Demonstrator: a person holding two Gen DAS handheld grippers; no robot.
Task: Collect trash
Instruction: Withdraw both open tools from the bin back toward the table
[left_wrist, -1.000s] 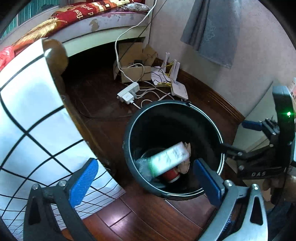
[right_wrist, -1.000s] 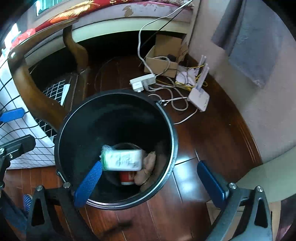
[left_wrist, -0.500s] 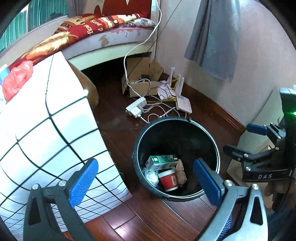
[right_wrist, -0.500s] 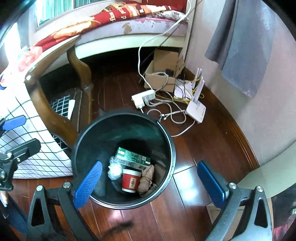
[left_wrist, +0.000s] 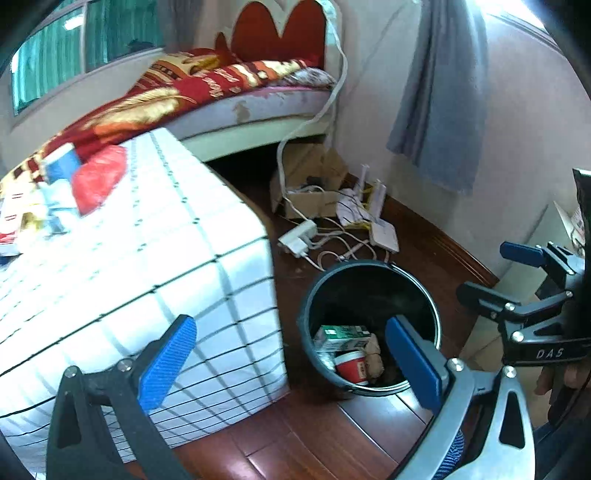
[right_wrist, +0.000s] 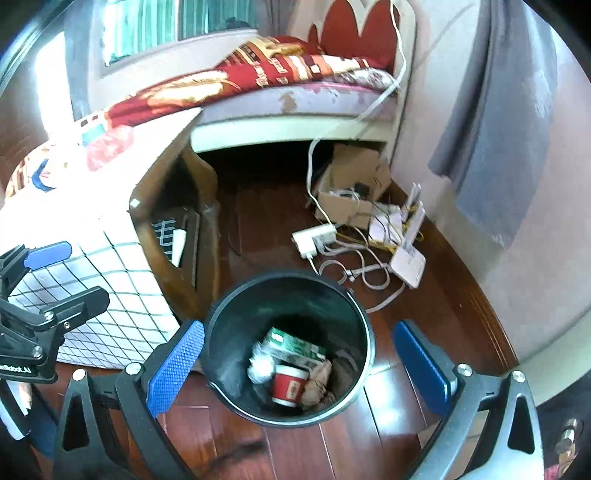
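Note:
A black round bin (left_wrist: 417, 288) (right_wrist: 236, 332) stands on the wooden floor. Inside lie a green and white carton (left_wrist: 341, 336) (right_wrist: 295, 347), a red paper cup (left_wrist: 351, 365) (right_wrist: 290, 384), a crumpled clear wrapper (right_wrist: 260, 363) and brown crumpled paper (left_wrist: 375, 360) (right_wrist: 317, 380). My left gripper (left_wrist: 291, 362) hangs open and empty above the floor, left of the bin. My right gripper (right_wrist: 299, 365) is open and empty, high over the bin. Each gripper shows at the edge of the other's view.
A table with a white grid cloth (left_wrist: 129, 258) (right_wrist: 107, 266) stands left of the bin, with red and blue packets (left_wrist: 96, 177) on it. Behind lie a power strip (left_wrist: 297, 238) (right_wrist: 314, 236), cables, a white router (right_wrist: 406, 262), a cardboard box (right_wrist: 354, 192) and a bed (left_wrist: 229, 92).
The carton dropped into the bin and came to rest on the trash. Both grippers rose and drew back from the bin, so more of the room shows.

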